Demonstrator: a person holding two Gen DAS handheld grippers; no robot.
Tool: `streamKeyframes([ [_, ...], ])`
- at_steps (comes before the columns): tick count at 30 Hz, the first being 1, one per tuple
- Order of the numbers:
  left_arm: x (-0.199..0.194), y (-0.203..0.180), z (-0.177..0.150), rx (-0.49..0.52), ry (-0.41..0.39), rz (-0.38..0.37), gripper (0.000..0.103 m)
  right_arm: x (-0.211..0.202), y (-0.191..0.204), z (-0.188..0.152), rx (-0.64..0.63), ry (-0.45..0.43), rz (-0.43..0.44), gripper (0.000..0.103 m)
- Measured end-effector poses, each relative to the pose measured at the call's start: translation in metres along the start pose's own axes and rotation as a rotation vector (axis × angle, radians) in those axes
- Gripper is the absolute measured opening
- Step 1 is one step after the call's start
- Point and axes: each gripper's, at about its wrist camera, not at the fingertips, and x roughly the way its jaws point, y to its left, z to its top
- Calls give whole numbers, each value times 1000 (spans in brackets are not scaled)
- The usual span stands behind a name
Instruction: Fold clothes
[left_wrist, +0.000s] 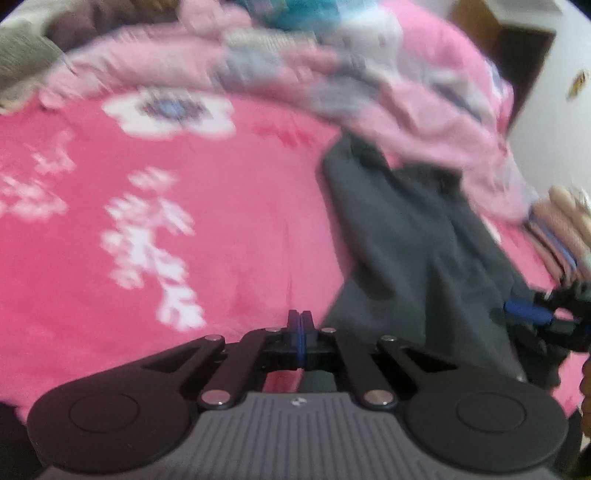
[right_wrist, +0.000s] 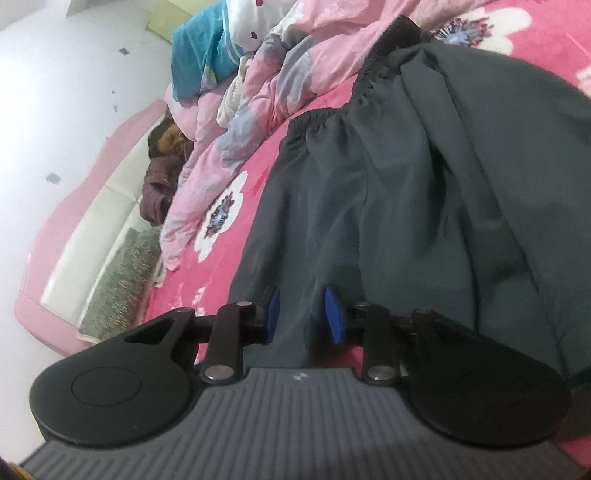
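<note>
- Left hand-held gripper: clenched, blue pads pressed together with nothing between them. It hangs over the bedspread, just beside the trousers' near edge.
- Right hand-held gripper: released, pads parted. Grey cloth lies in the gap, but the pads do not press on it.
- Trousers: dark grey, lying loose and rumpled on the pink bedspread, elastic waistband at the far end towards the quilt.
- Handling, judged: light, thin and limp; the cloth will sag and bunch when lifted and holds no shape. The weave looks smooth, so a pinch on a single layer could slip.
- Where to take hold, judged: the gathered waistband corners give the thickest, firmest purchase; a hem corner serves for the opposite end.
- Quilt: heaped beyond the trousers, its edge touching or overlapping the waistband; which one cannot be told.
- Hidden or unclear: the leg hems are cut off by the gripper body and the frame edge. The left view is blurred. Whether the legs lie stacked or side by side cannot be made out.
</note>
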Motion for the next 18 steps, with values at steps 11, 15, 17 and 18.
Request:
streamKeyframes([
  [11, -23, 27, -16, -90, -55, -67, 22, 85, 64, 97, -221, 45, -115, 45],
  [15, -1, 18, -18, -5, -4, -100, 42, 163, 101, 144, -296, 101, -178, 66],
  [17, 9, 14, -22, 26, 14, -101, 42, 208, 114, 162, -314, 141, -213, 67],
  [18, 11, 13, -23, 43, 9, -98, 41, 231, 118, 169, -320, 161, -235, 67],
])
